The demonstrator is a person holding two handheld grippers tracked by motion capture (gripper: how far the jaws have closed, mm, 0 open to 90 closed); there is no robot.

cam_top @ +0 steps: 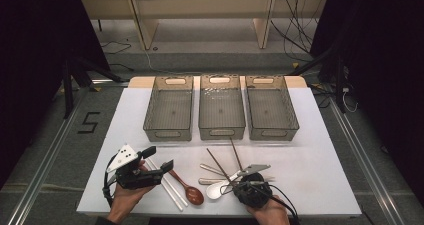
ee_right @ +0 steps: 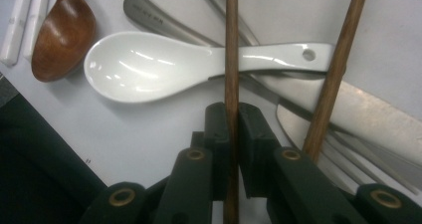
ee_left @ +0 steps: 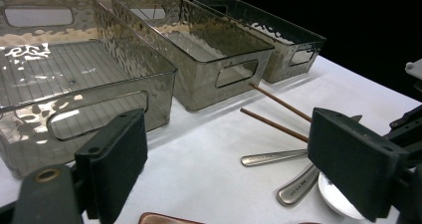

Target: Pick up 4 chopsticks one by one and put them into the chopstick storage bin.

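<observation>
In the right gripper view, the right gripper (ee_right: 231, 129) has its two black jaws pressed together on a thin brown wooden chopstick (ee_right: 231, 45), which runs straight up the middle of the frame from between the pads. A second brown wooden chopstick (ee_right: 336, 69) leans just to the right of it, free of the jaws. Under both lies a glossy white ceramic soup spoon (ee_right: 149, 67), its bowl at centre left and its pierced handle reaching right. A reddish-brown wooden spoon (ee_right: 62, 37) sits at upper left beside a pair of white plastic chopsticks (ee_right: 17, 22). Silver metal cutlery handles (ee_right: 159, 22) cross beneath the white spoon.

In the high view, the right gripper (cam_top: 245, 181) is at lower centre over the pile of cutlery on the white table top (cam_top: 320, 175). The left gripper (cam_top: 157, 160) is at lower left, above the white chopsticks, with its jaws standing wide apart and nothing between them; the left gripper view shows the same wide gap.

Three smoky translucent plastic bins (cam_top: 169, 110) stand in a row across the upper middle of the table, all bare inside.
</observation>
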